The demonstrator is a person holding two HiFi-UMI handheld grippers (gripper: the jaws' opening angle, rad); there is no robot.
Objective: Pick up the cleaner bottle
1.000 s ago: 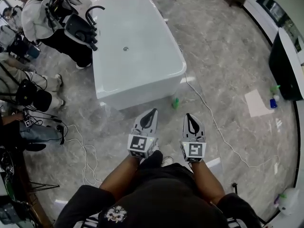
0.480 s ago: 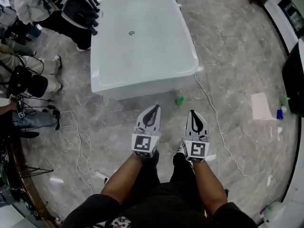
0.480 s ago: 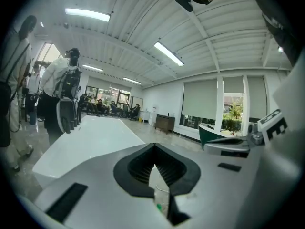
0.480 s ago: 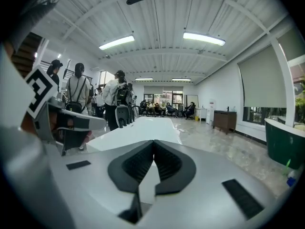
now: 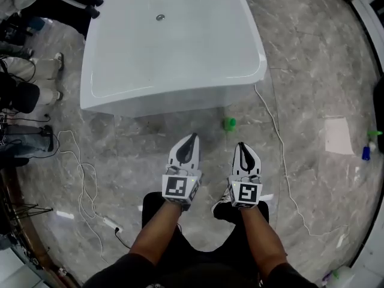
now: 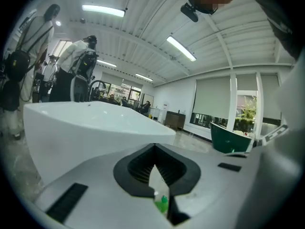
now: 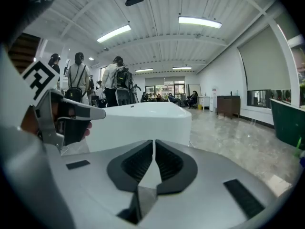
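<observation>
Though tiny, the cleaner bottle [image 5: 230,123] shows bright green on the floor [image 5: 306,95] by the bathtub [image 5: 174,98]. Both the left tool [image 5: 191,137] and right tool [image 5: 241,144] are clenched, empty.

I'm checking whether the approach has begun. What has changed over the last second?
The person has moved in toward the bathtub and seems to have bent lower, so the tub and the green cleaner bottle look nearer in the head view. The left gripper and right gripper came along, held out ahead. Unchanged: both grippers are shut and empty, and the bottle stands untouched on the floor by the tub.
</observation>
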